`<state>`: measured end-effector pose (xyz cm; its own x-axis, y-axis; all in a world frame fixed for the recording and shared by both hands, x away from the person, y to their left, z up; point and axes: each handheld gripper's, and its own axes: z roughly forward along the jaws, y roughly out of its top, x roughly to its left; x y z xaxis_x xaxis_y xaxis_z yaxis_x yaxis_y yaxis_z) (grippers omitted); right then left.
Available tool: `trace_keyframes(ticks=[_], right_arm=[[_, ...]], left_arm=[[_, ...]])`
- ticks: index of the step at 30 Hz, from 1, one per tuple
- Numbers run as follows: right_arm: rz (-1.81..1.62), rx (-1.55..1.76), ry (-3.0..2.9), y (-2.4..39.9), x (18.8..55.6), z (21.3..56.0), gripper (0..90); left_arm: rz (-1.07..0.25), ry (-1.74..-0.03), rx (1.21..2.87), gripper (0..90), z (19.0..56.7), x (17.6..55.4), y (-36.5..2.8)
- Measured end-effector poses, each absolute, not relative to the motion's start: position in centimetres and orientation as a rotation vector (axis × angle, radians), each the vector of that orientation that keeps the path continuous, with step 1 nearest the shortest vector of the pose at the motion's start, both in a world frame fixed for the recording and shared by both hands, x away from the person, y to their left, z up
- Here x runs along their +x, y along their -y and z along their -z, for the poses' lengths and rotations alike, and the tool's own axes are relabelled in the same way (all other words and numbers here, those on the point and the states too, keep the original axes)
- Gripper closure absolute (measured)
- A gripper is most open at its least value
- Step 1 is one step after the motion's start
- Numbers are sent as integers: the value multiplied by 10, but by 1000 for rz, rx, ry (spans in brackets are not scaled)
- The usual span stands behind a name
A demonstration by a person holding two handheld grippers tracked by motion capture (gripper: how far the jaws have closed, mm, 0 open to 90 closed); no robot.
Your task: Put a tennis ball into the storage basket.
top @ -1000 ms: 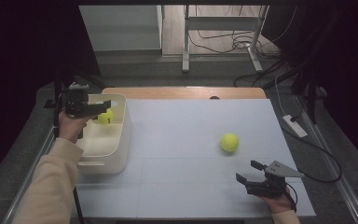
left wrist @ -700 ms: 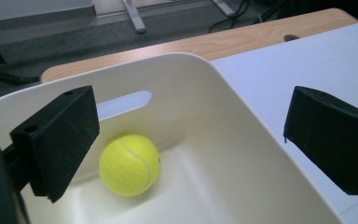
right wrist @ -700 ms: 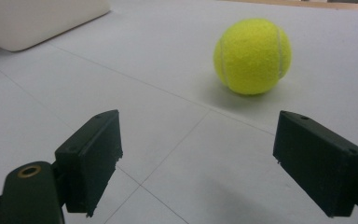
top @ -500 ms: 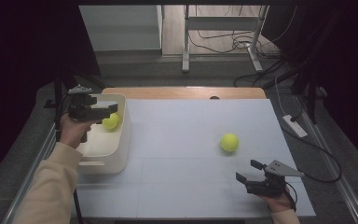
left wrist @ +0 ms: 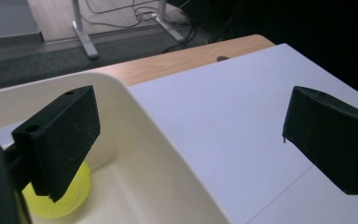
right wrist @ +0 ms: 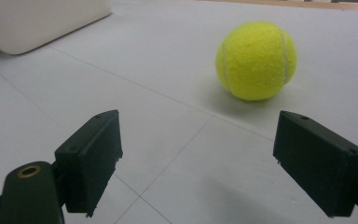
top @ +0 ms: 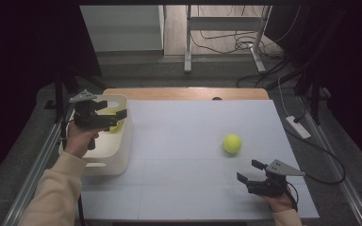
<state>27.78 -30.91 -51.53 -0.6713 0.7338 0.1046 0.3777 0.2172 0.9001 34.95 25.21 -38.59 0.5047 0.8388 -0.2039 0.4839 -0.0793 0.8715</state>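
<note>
There are 2 yellow balls: 1 ball lies free on the desk at about 3 o'clock from its middle, and 1 bin ball sits inside the single white bin at the desk's 9 o'clock edge. The left tongs hover over the bin's far end, level and pointing toward 3 o'clock, jaws spread wide and empty, with the bin ball just below them. The right tongs rest low near the desk's 5 o'clock corner, aimed toward 11 o'clock, jaws wide apart and empty, the free ball near but apart from them.
</note>
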Motion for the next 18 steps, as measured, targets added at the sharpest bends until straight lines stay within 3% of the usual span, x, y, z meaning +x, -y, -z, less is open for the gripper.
trace_keyframes(ticks=[18], right_arm=[[-1439,1029,-2157,309,276,515,152]], left_arm=[[-399,-983,1740,56,378,335,-212]])
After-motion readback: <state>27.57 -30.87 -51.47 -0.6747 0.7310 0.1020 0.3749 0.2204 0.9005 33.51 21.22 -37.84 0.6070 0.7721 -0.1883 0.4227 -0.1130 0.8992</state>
